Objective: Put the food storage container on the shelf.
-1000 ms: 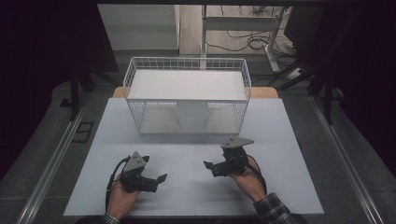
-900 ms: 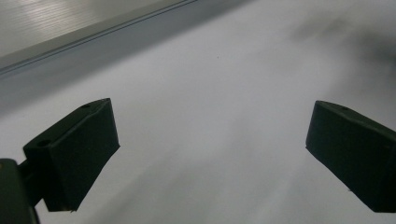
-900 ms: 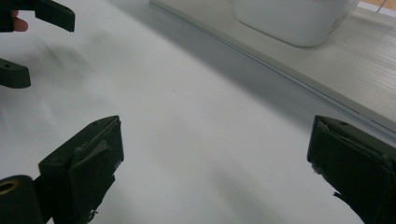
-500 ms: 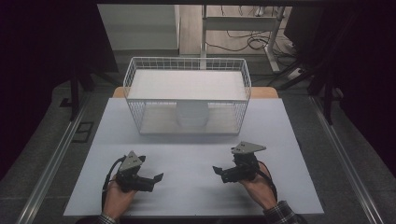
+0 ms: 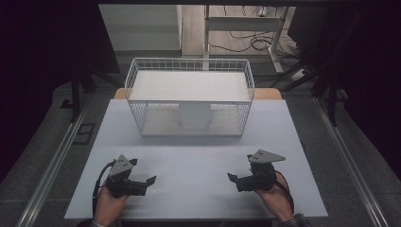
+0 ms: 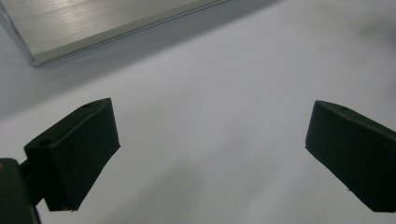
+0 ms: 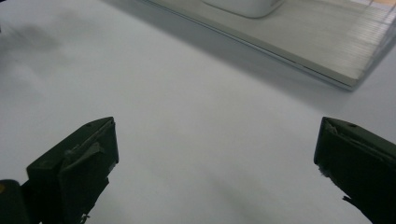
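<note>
Left hand-held gripper (image 5: 150,180) is sitting low over the near left of the bench (image 5: 198,156), black blocky jaws spread wide with nothing between them; in the left gripper view both jaws are showing far apart over bare matte surface. A grey three-cornered plate is riding on top and a black cable is looping back toward the left hand (image 5: 109,203).

Right hand-held gripper (image 5: 231,177) is sitting over the near right of the bench, jaws pointing left toward the other one, also gaping wide and gripping nothing; one pad looks frayed in the right gripper view. The right hand (image 5: 276,198) is wrapping its handle, a plaid-looking cuff showing at the wrist.

The two grippers are well apart, tips facing each other across the near middle.

The bench top is smooth, pale grey-white, rectangular, no gloss.

A white wire basket (image 5: 189,64) is standing at the far middle of the bench, rectangular, thin grid mesh walls, rounded corners. Inside it a flat pale board is lying as the floor, and a white rounded container (image 5: 195,116) is sitting near the basket's near wall; what it is, cannot tell. In the left gripper view the board's edge (image 6: 112,23) is showing a fine striped texture.
</note>
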The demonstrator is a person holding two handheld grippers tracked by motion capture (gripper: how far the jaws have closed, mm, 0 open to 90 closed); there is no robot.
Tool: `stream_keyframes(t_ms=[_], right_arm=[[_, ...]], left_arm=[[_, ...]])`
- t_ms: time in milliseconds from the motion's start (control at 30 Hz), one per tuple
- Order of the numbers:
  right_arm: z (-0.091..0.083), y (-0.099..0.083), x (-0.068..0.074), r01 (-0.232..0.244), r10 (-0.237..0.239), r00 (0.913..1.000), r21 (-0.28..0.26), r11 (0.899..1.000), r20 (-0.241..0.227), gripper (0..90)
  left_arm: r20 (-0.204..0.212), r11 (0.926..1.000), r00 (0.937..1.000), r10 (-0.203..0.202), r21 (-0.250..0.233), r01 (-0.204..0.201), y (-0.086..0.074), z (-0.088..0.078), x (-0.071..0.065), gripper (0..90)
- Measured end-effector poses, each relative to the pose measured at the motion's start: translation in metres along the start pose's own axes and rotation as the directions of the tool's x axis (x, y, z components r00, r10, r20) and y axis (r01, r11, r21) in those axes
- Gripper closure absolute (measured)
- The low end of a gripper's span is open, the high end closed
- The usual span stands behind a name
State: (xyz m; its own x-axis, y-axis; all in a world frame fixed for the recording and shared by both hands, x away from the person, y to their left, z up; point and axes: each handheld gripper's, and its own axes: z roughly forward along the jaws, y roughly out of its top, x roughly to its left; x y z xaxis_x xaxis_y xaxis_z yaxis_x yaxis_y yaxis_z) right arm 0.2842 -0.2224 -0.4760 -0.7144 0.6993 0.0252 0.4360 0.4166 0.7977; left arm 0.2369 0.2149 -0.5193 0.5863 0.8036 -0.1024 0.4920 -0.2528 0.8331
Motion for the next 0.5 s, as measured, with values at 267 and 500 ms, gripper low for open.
stream_keyframes(t_ms=[267,500], right_arm=[[-0.015,-0.010,-0.006,-0.020,0.020,0.9991,-0.014,1.000,0.036,0.0],[-0.027,-0.019,-0.010,-0.041,0.042,0.9968,-0.021,0.999,0.068,0.0]], left_arm=[[-0.019,0.9999,0.9997,-0.014,-0.004,0.013,-0.007,-0.011,0.004,1.9],[-0.037,0.9996,0.9990,-0.024,-0.015,0.023,-0.013,-0.020,0.007,1.2]])
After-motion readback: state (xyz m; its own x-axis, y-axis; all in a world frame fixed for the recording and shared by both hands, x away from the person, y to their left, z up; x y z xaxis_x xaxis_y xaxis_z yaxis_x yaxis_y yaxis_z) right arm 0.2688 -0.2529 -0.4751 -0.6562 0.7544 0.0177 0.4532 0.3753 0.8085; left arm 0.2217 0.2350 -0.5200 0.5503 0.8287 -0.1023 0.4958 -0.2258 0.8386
